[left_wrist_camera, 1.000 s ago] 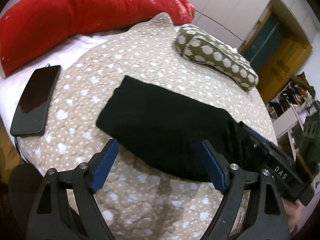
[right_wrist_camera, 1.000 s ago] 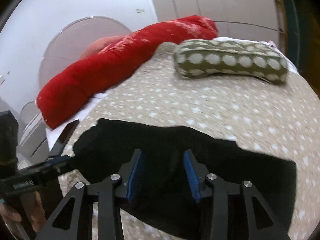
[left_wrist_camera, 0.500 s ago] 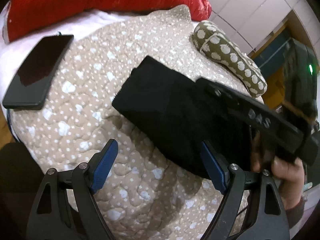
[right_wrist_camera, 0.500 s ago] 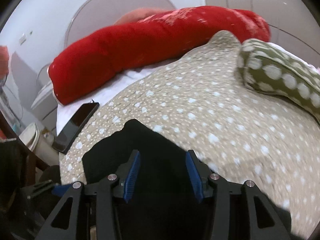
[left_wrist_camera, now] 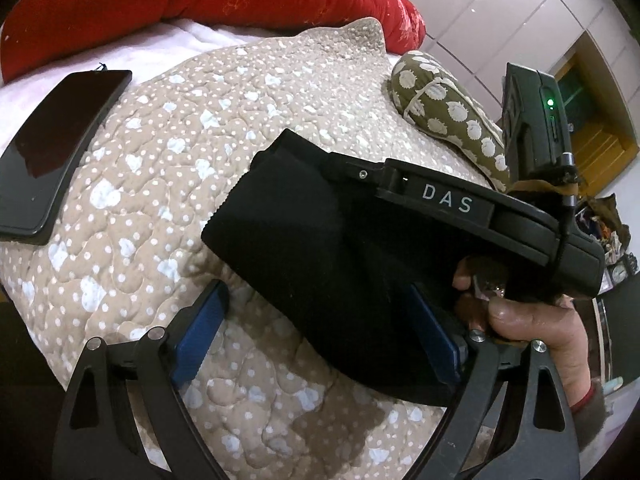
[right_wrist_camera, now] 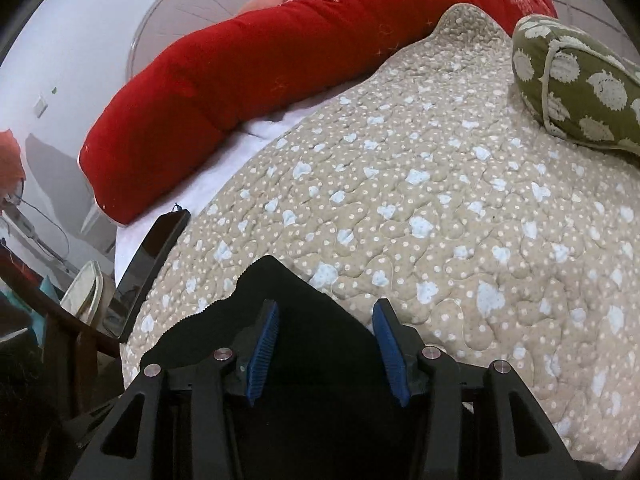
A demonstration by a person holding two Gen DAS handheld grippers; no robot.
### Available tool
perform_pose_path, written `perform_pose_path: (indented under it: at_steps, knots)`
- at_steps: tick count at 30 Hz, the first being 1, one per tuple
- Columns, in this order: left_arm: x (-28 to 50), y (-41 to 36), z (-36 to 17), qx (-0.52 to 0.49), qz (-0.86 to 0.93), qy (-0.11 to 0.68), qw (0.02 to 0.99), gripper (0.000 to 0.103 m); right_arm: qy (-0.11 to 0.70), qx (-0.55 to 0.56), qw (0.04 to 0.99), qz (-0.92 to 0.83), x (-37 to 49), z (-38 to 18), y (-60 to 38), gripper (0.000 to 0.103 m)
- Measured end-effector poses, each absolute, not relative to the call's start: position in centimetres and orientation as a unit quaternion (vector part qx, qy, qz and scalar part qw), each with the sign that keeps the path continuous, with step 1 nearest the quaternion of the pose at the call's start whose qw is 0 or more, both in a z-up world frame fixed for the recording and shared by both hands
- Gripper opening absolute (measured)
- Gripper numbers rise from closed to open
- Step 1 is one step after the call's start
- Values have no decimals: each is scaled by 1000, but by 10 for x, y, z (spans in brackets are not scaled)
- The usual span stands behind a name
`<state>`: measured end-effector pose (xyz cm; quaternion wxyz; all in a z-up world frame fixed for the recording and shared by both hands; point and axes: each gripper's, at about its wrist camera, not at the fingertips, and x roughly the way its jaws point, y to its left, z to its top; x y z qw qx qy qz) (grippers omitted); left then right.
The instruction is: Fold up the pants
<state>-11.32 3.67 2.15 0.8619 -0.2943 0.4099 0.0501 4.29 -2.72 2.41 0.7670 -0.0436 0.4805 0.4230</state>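
Right tongs carried the far end of the black pants across to 9 o'clock; fold doubled over on the quilt. Both tongs eased apart, gripping nothing; left tongs straddled the near edge.

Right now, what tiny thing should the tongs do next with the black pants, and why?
Probably lift the right tongs clear. Their blue pads have just been opening and stand apart over the black pants, which already lie folded on the dotted quilt, and the left tongs are open wide, holding nothing.
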Motion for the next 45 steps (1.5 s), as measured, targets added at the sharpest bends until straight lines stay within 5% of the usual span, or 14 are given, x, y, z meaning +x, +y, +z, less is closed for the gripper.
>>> perform_pose_path:
  at_steps: [10, 14, 15, 17, 20, 28, 34, 37, 39, 41, 45]
  knots:
    - [-111, 35, 20, -288, 54, 407, 865, 90, 481, -98, 759, 428, 43, 25, -4, 51]
    - [-111, 38, 19, -295, 49, 393, 869, 90, 470, -73, 765, 434, 37, 27, -8, 27]
    - [-111, 41, 20, -305, 45, 385, 870, 87, 463, -76, 771, 431, 34, 30, -8, 19]
    - [-109, 43, 24, -317, 22, 380, 869, 36, 448, -66, 781, 431, 29, 41, -15, 14]
    - [-110, 42, 40, -307, 9, 363, 880, 27, 422, -17, 792, 440, 25, 67, -35, 12]
    - [-143, -45, 115, -150, -98, 271, 946, 25, 313, 109, 841, 428, -12, 142, -157, 4]
    - [-126, -133, 76, -74, -205, 347, 912, 25, 356, 156, 880, 272, -26, 108, -264, 3]
    - [-122, -142, 62, -68, -212, 383, 896, 25, 370, 231, 870, 228, -33, 88, -309, 12]
    - [-128, -139, 68, -55, -210, 373, 902, 25, 364, 279, 861, 222, -40, 83, -329, 37]
    - [-137, -128, 82, -46, -208, 357, 909, 26, 350, 308, 855, 227, -46, 83, -338, 50]
    - [-148, -106, 98, -49, -189, 340, 920, 33, 373, 268, 848, 264, -43, 83, -305, 56]
